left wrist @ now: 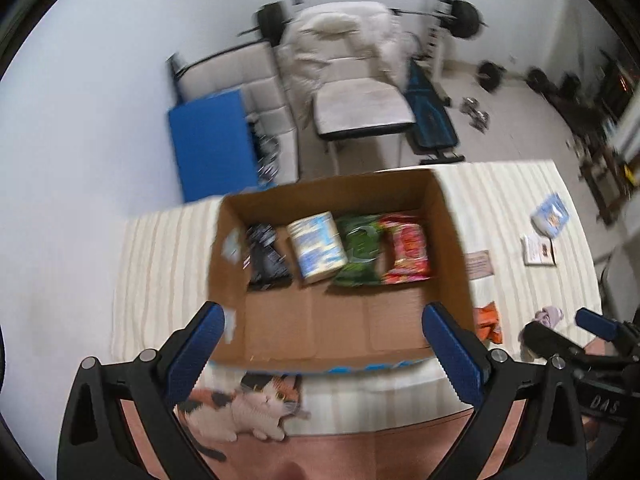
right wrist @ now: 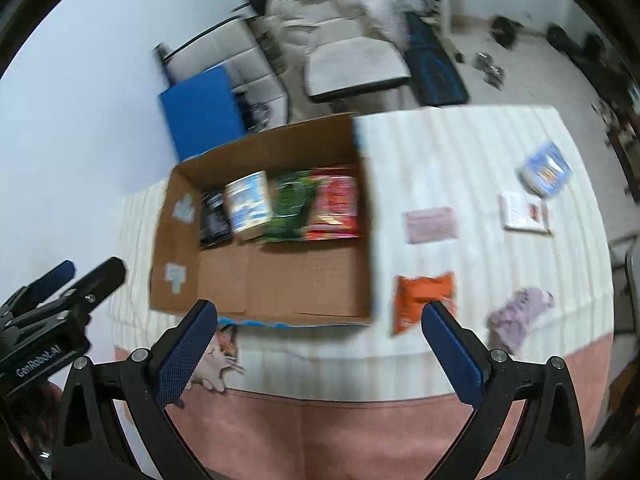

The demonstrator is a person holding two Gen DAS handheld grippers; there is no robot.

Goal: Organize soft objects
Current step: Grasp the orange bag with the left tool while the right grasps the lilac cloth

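Both grippers, left gripper (left wrist: 322,320) and right gripper (right wrist: 320,316), hang spread wide and empty above the striped table (right wrist: 460,152). Four soft packs sit in a row inside the cardboard box (right wrist: 256,280); an orange bag (right wrist: 420,296) and lilac cloth (right wrist: 520,312) lie outside, right of it.

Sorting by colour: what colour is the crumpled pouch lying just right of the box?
Orange pouch, clearest in the right wrist view.
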